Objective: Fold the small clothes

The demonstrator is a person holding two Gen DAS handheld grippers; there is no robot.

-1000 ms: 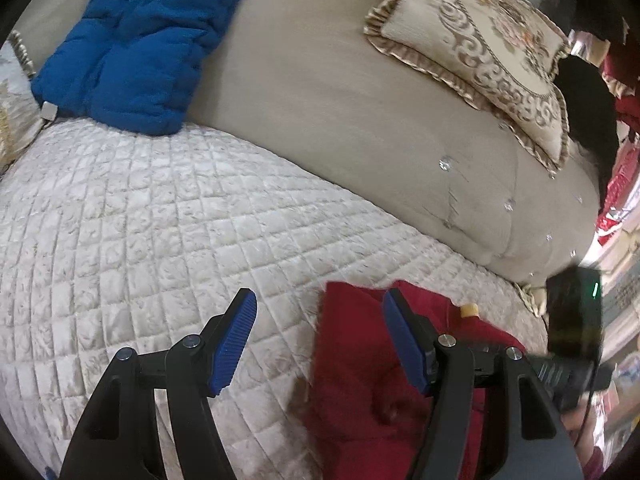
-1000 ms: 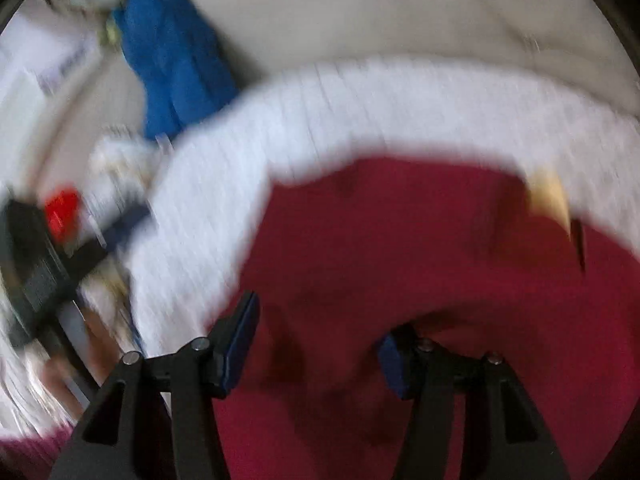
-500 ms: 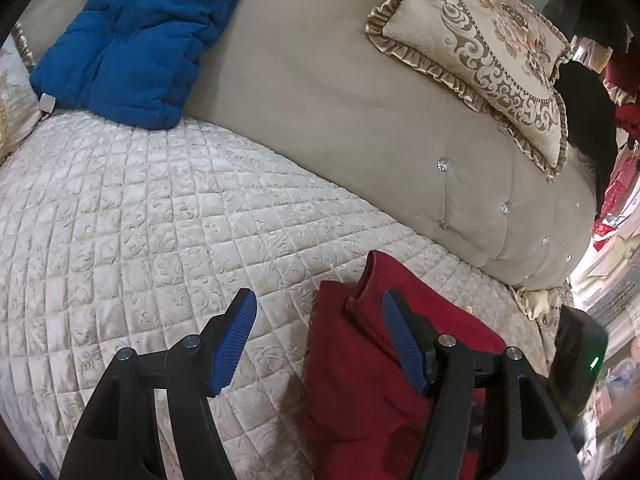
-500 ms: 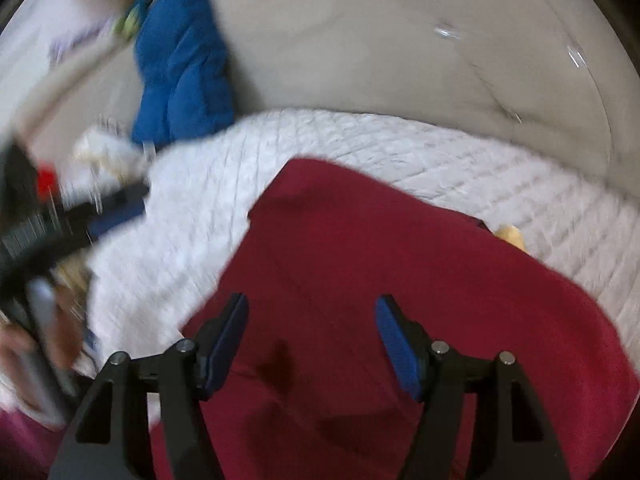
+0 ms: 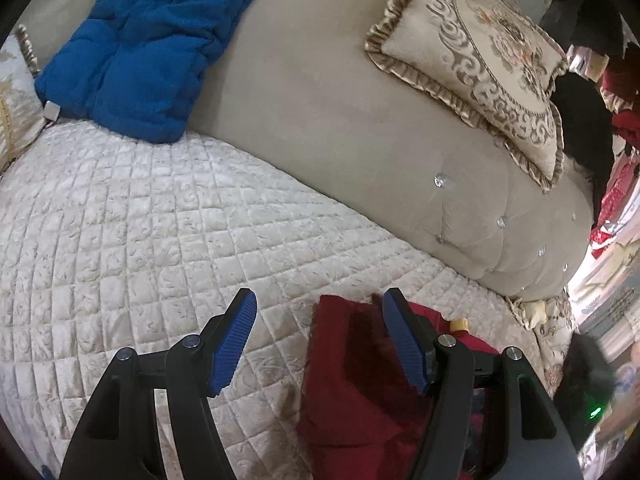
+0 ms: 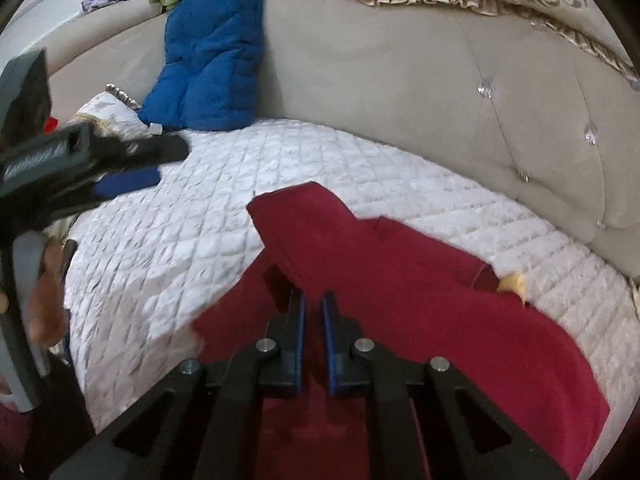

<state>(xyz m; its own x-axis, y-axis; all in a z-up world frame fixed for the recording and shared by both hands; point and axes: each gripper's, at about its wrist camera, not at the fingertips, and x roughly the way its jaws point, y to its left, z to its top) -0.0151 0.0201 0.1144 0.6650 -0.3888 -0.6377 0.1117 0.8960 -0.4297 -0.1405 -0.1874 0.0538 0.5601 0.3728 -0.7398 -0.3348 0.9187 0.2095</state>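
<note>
Quilted cover (image 5: 140, 240): it was spread over the sofa seat and used as the folding surface.
Red garment (image 6: 400, 292): it was laid on the cover near the front edge, one flap raised from it.
Right gripper (image 6: 313, 304): its jaws had just been closing to a narrow gap on a fold of the red cloth, probably to carry it over.
Left gripper (image 5: 320, 316): it was held wide open and empty beside the garment's edge, probably kept ready.

- The left gripper (image 5: 318, 336) is hovering with its jaws wide apart and nothing between the pads.
- The right gripper (image 6: 313, 312) is pointing downward; its jaws have just been closing and are pinching red cloth.
</note>
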